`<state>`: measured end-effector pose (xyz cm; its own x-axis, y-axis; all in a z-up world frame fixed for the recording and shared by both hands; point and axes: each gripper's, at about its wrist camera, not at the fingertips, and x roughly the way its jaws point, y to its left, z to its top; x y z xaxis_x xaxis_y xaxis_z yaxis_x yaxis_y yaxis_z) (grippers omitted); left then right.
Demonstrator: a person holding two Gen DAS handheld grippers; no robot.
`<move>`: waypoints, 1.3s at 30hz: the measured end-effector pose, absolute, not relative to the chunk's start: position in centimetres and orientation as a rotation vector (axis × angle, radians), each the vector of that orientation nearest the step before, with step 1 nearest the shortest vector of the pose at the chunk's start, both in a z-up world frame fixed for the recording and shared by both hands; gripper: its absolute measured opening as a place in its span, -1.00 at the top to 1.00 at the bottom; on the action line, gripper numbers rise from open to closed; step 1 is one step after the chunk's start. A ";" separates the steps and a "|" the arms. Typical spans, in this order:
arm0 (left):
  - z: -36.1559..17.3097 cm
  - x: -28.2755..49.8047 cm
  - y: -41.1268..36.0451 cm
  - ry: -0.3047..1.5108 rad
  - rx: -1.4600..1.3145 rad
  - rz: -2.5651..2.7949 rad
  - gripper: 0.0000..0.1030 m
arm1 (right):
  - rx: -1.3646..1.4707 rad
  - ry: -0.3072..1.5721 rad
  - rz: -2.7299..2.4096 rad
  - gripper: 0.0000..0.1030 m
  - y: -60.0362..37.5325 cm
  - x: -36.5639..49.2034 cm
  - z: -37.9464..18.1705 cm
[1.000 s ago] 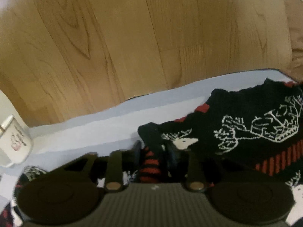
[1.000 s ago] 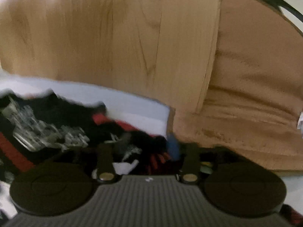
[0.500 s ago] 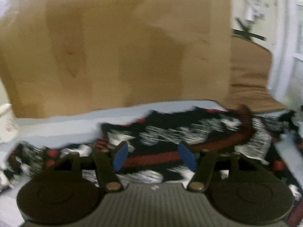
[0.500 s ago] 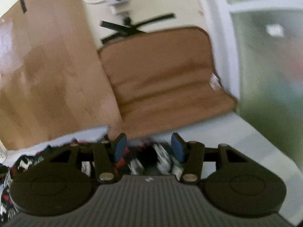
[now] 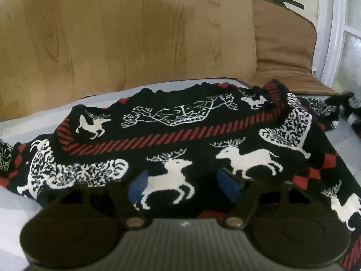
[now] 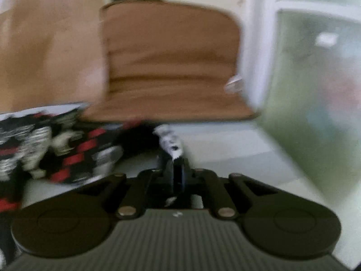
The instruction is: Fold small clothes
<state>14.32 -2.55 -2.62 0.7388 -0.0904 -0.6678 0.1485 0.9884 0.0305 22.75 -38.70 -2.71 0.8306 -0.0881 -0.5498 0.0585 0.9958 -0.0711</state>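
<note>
1. Sweater (image 5: pixel 180 135), black with white reindeer, lies half-folded across mid-frame on the pale counter (image 5: pixel 33 203).
2. Left tongs (image 5: pixel 182 185) opening above it, gripping nothing.
3. Right tongs (image 6: pixel 178 169) clenched, seemingly pinching a blurred sweater edge; tugging could undo the fold.

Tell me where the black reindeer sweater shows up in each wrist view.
Left wrist: the sweater fills the middle, spread across the pale surface, below the open left gripper.
Right wrist: blurred, at left, one end pinched in the shut right gripper.
Shared landmark: the brown cushion, upper right there, top centre here.
</note>
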 end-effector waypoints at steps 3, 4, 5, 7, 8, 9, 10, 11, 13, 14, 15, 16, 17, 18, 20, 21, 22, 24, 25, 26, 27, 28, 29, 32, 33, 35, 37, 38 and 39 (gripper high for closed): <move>-2.7 14.4 -2.7 0.727 0.093 -0.127 -0.47 | -0.069 0.506 -0.273 0.83 -43.0 22.4 -1.5; -2.7 14.4 -2.7 0.727 0.096 -0.129 -0.48 | -0.049 0.499 -0.320 0.82 -44.9 22.3 -1.3; -2.6 14.5 -2.7 0.727 0.098 -0.130 -0.50 | -0.012 0.512 -0.329 0.82 -46.2 22.3 -1.4; -2.6 14.5 -2.7 0.726 0.103 -0.129 -0.51 | 0.054 0.552 -0.313 0.68 -47.4 22.3 -2.1; -2.6 14.5 -2.5 0.725 0.103 -0.130 -0.51 | 0.041 0.566 -0.302 0.59 -47.1 22.2 -2.5; -2.5 14.5 -2.4 0.725 0.102 -0.131 -0.53 | 0.015 0.570 -0.297 0.36 -46.6 22.1 -2.9; -2.5 14.5 -2.4 0.726 0.102 -0.130 -0.54 | -0.003 0.571 -0.296 0.08 -46.1 21.8 -3.0; -2.5 14.5 -2.3 0.727 0.101 -0.129 -0.56 | -0.003 0.563 -0.283 0.04 -45.6 21.4 -3.0; -2.5 14.5 -2.3 0.726 0.102 -0.129 -0.58 | 0.036 0.528 -0.261 0.03 -45.4 19.9 -2.5; -2.5 14.4 -2.4 0.727 0.103 -0.130 -0.59 | 0.070 0.514 -0.250 0.03 -45.5 19.1 -2.1; -2.5 14.4 -2.4 0.726 0.103 -0.129 -0.60 | 0.124 0.499 -0.230 0.03 -45.8 17.9 -1.7; -2.5 14.4 -2.4 0.726 0.103 -0.130 -0.61 | 0.192 0.486 -0.205 0.03 -45.9 17.2 -1.4; -2.4 14.4 -2.4 0.725 0.102 -0.132 -0.61 | 0.275 0.475 -0.173 0.03 -46.3 16.2 -1.1; -2.4 14.3 -2.4 0.724 0.102 -0.134 -0.61 | 0.359 0.467 -0.140 0.03 -46.7 15.4 -1.1; -2.4 14.2 -2.4 0.723 0.099 -0.139 -0.61 | 0.491 0.459 -0.103 0.02 -47.2 14.5 -1.2; -2.4 14.2 -2.4 0.722 0.099 -0.141 -0.61 | 0.550 0.460 -0.097 0.00 -47.4 14.3 -1.3; -2.4 14.2 -2.4 0.722 0.099 -0.142 -0.61 | 0.603 0.462 -0.088 0.00 -47.6 14.1 -1.4; -2.3 14.2 -2.4 0.720 0.099 -0.141 -0.61 | 0.723 0.465 -0.067 0.00 -48.4 14.5 -1.8; -2.3 14.2 -2.5 0.719 0.098 -0.141 -0.61 | 0.772 0.464 -0.064 0.00 -48.7 14.9 -1.9; -2.3 14.1 -2.4 0.718 0.096 -0.140 -0.61 | 0.820 0.465 -0.065 0.00 -49.0 15.3 -2.1; -2.3 14.1 -2.4 0.718 0.095 -0.140 -0.61 | 0.864 0.469 -0.064 0.00 -49.2 15.6 -2.3; -2.3 14.1 -2.4 0.719 0.094 -0.140 -0.61 | 0.896 0.475 -0.060 0.00 -49.4 16.0 -2.5; -2.3 14.1 -2.5 0.719 0.094 -0.139 -0.61 | 0.914 0.485 -0.067 0.00 -49.4 16.6 -2.7; -2.3 14.1 -2.5 0.718 0.094 -0.138 -0.61 | 0.927 0.502 -0.126 0.00 -49.4 18.2 -3.3; -2.3 14.1 -2.5 0.718 0.093 -0.138 -0.61 | 0.949 0.501 -0.123 0.00 -49.6 18.9 -3.7; -2.3 14.2 -2.5 0.716 0.090 -0.138 -0.61 | 0.960 0.499 -0.133 0.26 -49.8 20.4 -4.1; -2.2 14.1 -2.3 0.705 0.077 -0.143 -0.59 | 0.890 0.506 -0.187 0.83 -49.6 21.7 -3.7; -2.0 13.9 -2.1 0.690 0.063 -0.148 -0.59 | 0.862 0.493 -0.206 0.83 -49.2 22.0 -3.1; -1.8 13.7 -1.8 0.672 0.044 -0.155 -0.59 | 0.838 0.468 -0.194 0.83 -48.6 22.0 -2.1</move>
